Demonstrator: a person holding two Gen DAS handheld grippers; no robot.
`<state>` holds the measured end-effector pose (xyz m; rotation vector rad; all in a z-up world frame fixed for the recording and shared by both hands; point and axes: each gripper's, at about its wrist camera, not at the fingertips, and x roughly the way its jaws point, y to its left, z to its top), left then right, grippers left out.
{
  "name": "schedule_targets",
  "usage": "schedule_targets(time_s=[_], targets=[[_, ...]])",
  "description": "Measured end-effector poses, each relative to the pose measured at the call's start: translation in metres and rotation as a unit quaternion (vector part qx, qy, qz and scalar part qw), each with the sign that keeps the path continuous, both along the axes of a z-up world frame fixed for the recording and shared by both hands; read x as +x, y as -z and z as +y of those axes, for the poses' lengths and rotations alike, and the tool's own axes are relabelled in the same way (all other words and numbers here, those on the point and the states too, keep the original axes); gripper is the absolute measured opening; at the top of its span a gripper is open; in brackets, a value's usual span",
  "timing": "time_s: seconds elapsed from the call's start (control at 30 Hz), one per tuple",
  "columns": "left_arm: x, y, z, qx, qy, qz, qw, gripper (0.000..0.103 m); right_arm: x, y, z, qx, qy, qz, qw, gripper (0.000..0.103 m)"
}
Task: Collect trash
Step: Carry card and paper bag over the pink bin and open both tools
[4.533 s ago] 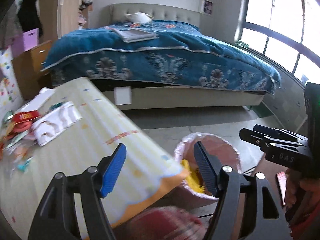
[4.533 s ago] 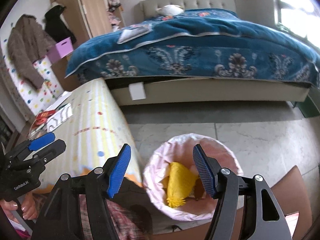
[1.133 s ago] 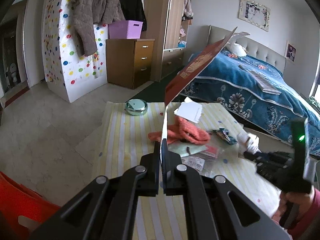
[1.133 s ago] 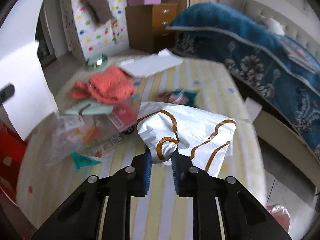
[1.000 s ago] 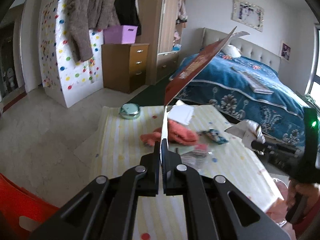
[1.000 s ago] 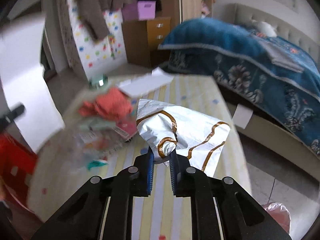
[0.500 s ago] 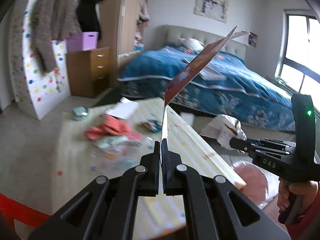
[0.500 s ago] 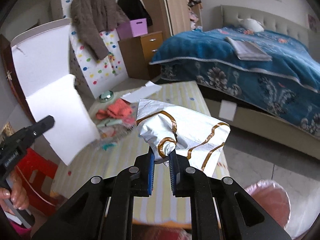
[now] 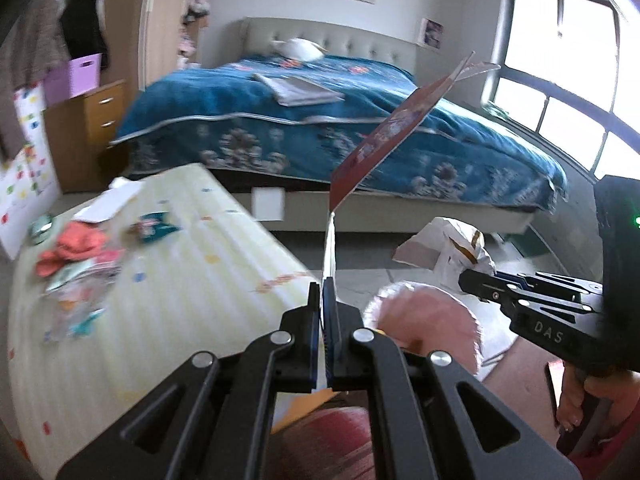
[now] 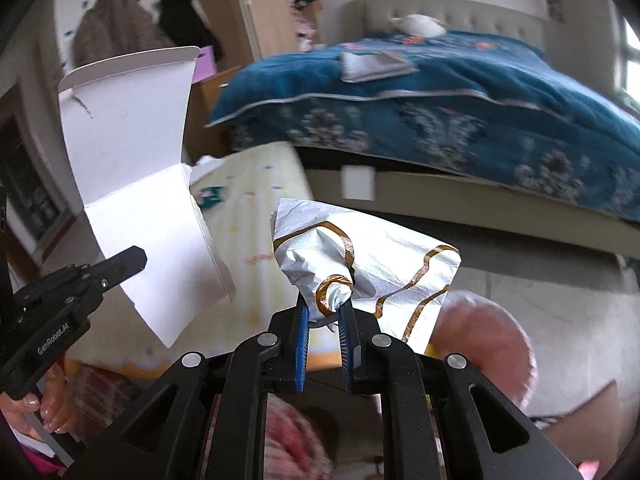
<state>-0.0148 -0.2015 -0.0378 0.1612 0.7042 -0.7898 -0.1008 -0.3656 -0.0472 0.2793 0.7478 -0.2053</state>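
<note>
Left wrist view: our left gripper clamps a flattened red carton past the striped table's edge, above the pink-lined bin.

Right wrist view: our right gripper pinches a silver wrapper above open floor near the bed.

White letters "DAS" on the black side of the right gripper, seen from the left wrist, right of the jaws there. White "GenRobot.AI" along the black body of the left gripper, seen from the right wrist, left of those jaws. Print on the red card above the left jaws too blurred to read.
</note>
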Motion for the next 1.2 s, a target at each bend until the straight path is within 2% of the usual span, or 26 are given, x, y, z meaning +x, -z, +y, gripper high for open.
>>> schedule_targets(time_s=[0.3,0.67,0.73,0.77,0.8,0.83,0.87,0.9,0.93,1.2], targets=[[-0.021,0.023,-0.09,0.019,0.087,0.012,0.996,0.0,-0.046,0.031,-0.073,0.024,0.086,0.034,0.995,0.014],[-0.016,0.045,-0.157,0.041,0.126,0.033,0.9907,0.0,-0.058,0.057,-0.122,0.042,0.112,0.054,0.991,0.017],[-0.015,0.049,-0.164,0.045,0.128,0.039,0.9899,0.01,-0.055,0.062,-0.127,0.044,0.112,0.059,0.991,0.018],[-0.015,0.051,-0.166,0.047,0.129,0.042,0.9897,0.023,-0.054,0.067,-0.129,0.046,0.113,0.063,0.99,0.02],[-0.014,0.052,-0.167,0.048,0.127,0.043,0.9898,0.041,-0.053,0.071,-0.132,0.048,0.114,0.067,0.99,0.023],[-0.013,0.053,-0.166,0.047,0.126,0.043,0.99,0.046,-0.05,0.072,-0.132,0.048,0.115,0.07,0.99,0.028],[-0.013,0.054,-0.165,0.046,0.125,0.04,0.9903,0.048,-0.048,0.076,-0.135,0.049,0.119,0.076,0.989,0.032],[-0.012,0.054,-0.164,0.048,0.124,0.039,0.9903,0.048,-0.048,0.078,-0.136,0.05,0.12,0.079,0.988,0.04],[-0.012,0.054,-0.164,0.05,0.123,0.037,0.9904,0.048,-0.049,0.08,-0.137,0.051,0.121,0.082,0.988,0.043],[-0.01,0.037,-0.13,0.041,0.09,0.005,0.9951,0.061,-0.055,0.069,-0.126,0.042,0.126,0.063,0.989,0.046]])
